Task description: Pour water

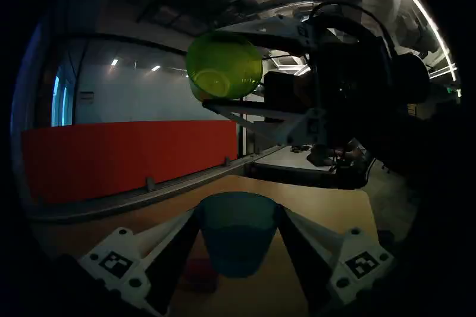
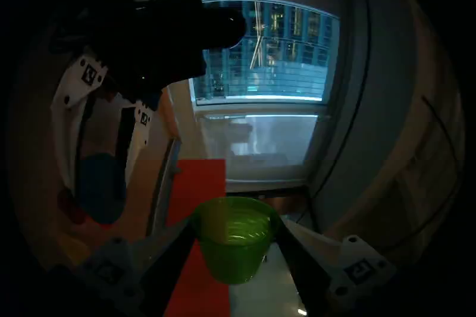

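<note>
The room was dim. A long red panel (image 1: 131,156) ran along the wall behind the wooden table (image 1: 321,204), and in the right gripper view a large window (image 2: 262,55) filled the far end. A small reddish object (image 1: 199,272) lay on the table just beside the left jaws, too dark to identify.

The blue cup (image 1: 238,245) stood upright above the table, and a darker band in its lower part suggested some liquid, though the light made that hard to judge. The green cup (image 1: 224,66) hung higher up in the air, well above the blue one, tipped over so that its base faced the left gripper's camera. In the right gripper view a pale shimmer showed inside it; how much it held I could not tell.

The left gripper (image 1: 238,215) had its jaws closed on the blue cup, one finger pressed on each side. The right gripper (image 2: 235,222) clamped the green cup the same way.
</note>
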Action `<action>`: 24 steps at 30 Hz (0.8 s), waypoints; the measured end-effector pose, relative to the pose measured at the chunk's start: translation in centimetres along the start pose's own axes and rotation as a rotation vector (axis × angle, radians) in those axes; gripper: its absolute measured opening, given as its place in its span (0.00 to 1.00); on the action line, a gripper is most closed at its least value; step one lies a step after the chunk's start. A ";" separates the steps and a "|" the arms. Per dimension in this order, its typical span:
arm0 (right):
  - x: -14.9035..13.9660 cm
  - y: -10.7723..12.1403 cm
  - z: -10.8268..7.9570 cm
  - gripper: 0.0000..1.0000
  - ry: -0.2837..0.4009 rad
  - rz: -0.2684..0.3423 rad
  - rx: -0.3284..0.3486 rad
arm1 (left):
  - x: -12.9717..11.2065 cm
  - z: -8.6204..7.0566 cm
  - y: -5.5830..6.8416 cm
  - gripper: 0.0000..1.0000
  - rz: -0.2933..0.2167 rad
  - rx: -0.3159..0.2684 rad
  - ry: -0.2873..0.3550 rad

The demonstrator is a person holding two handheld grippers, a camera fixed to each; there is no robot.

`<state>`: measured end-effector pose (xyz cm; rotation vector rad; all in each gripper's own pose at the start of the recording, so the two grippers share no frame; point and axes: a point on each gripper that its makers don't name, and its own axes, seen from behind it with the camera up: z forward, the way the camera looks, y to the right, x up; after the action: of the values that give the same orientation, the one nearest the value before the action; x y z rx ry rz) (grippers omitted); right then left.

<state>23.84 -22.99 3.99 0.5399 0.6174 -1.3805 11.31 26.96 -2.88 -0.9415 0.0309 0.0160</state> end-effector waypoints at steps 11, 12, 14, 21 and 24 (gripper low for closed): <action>-0.2 0.7 -0.9 0.91 0.009 0.358 -0.012 | 0.0 -0.1 -0.2 0.89 0.009 0.006 0.000; -0.1 0.7 -1.0 0.91 0.011 0.394 -0.013 | 0.0 -0.1 -0.2 0.89 0.010 0.006 0.000; 0.1 0.7 -1.1 0.91 0.013 0.475 -0.009 | 0.1 -0.1 -0.2 0.89 0.010 0.007 0.001; 0.6 0.7 -1.5 0.91 0.020 0.761 0.006 | 0.2 -0.2 -0.3 0.89 0.013 0.012 0.000; 0.8 0.3 -1.7 0.91 0.024 0.892 0.028 | 0.2 -0.3 -0.4 0.89 0.015 0.015 -0.001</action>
<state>24.12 -22.44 2.21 0.7360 0.3008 -0.5391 11.53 26.53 -2.74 -0.9268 0.0370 0.0296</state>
